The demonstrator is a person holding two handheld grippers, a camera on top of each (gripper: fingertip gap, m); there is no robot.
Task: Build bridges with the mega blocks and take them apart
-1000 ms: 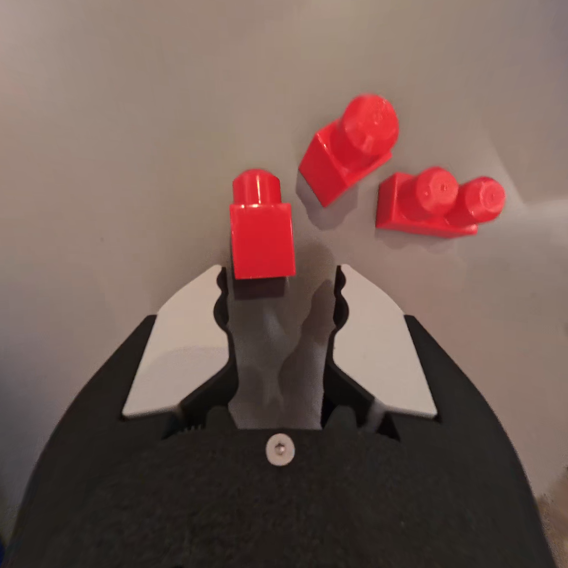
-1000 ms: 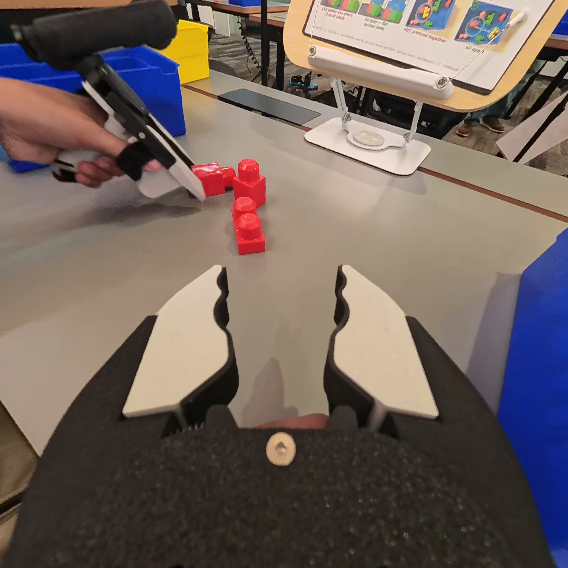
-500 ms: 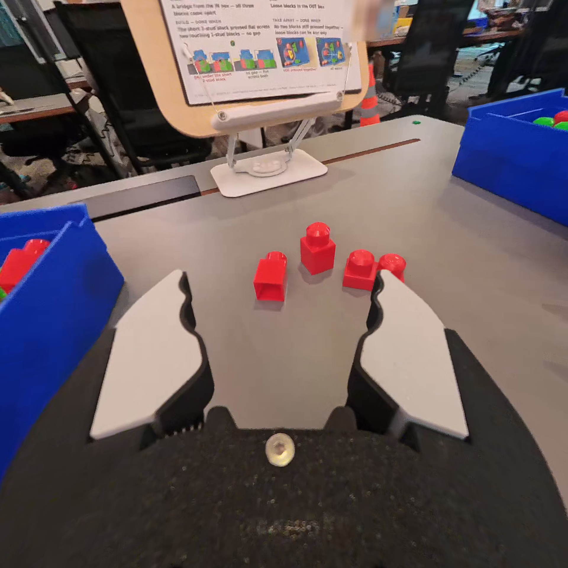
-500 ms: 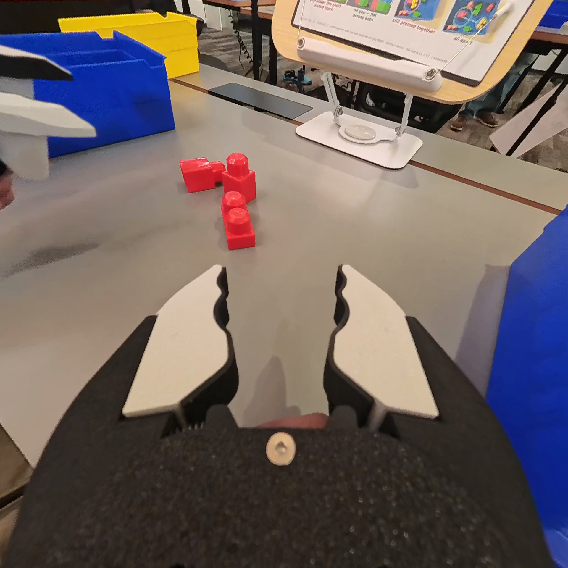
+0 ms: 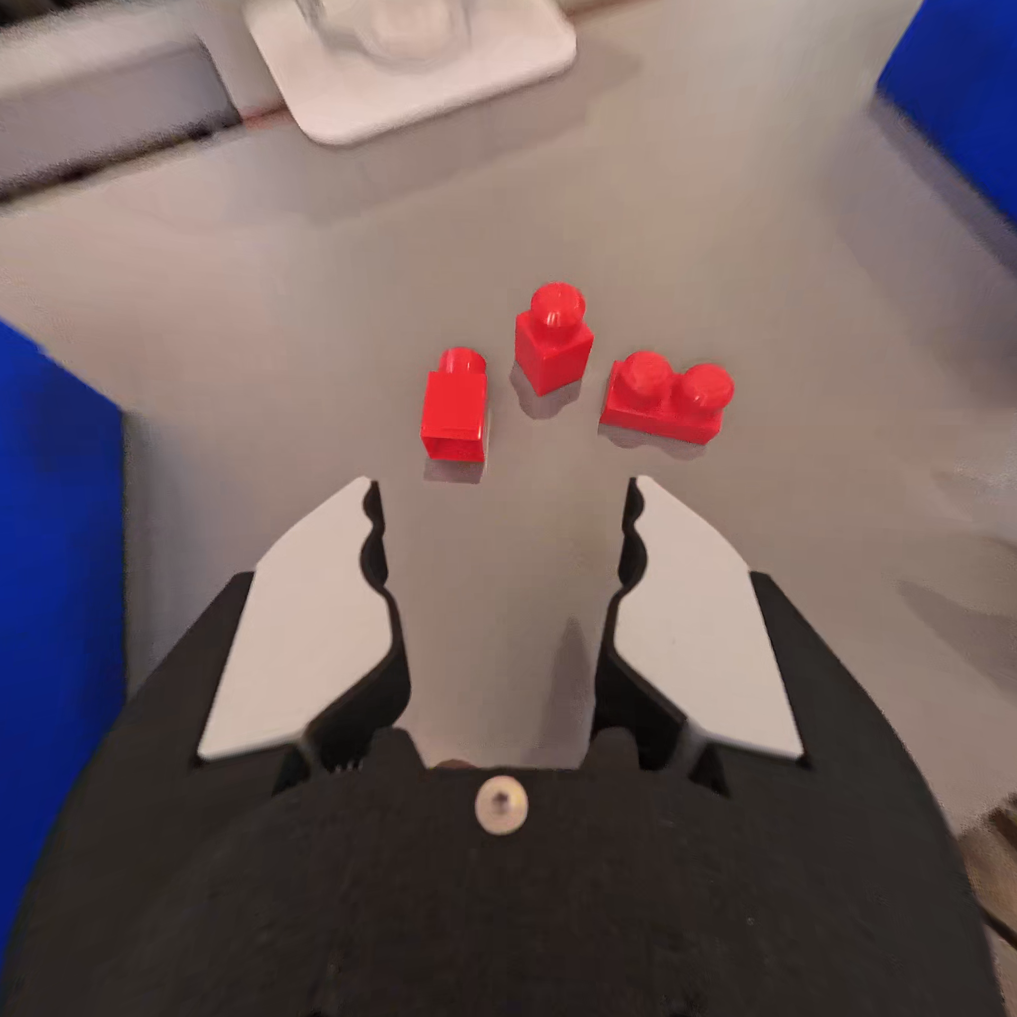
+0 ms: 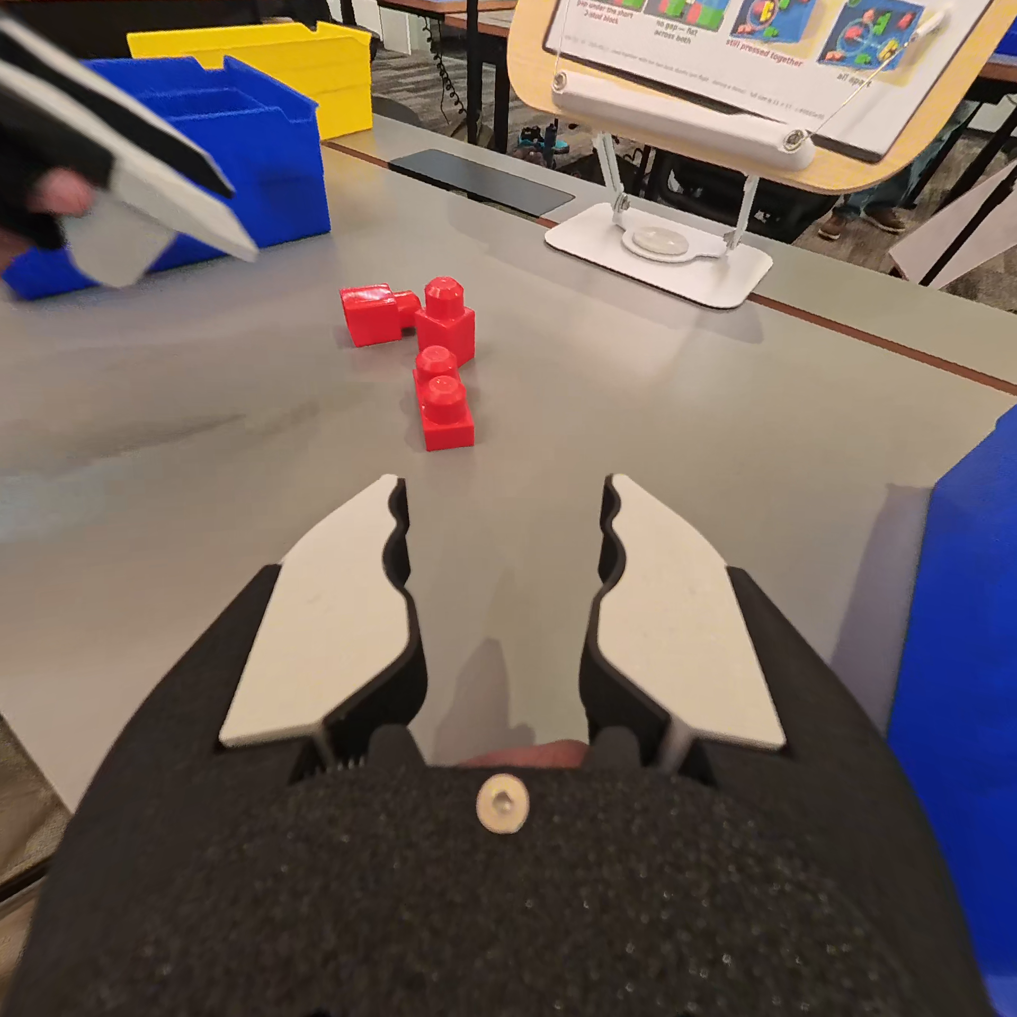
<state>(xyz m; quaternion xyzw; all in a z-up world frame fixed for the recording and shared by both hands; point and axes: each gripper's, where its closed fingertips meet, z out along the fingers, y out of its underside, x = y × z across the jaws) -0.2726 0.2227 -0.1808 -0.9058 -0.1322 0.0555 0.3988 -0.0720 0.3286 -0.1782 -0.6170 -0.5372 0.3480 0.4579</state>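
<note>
Left tool (image 5: 503,484): hovering with jaws apart, gripping nothing.
Right tool (image 6: 503,484): gaping apart, empty.
Red blocks (image 5: 555,345): three sitting loose on the grey bench (image 6: 715,429), one lying tipped (image 5: 455,410).

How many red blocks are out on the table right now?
3, all loose ahead of the open left gripper: a one-stud block on its side at left, an upright one-stud block in the middle, a two-stud block at right. Bins may hide more.
</note>
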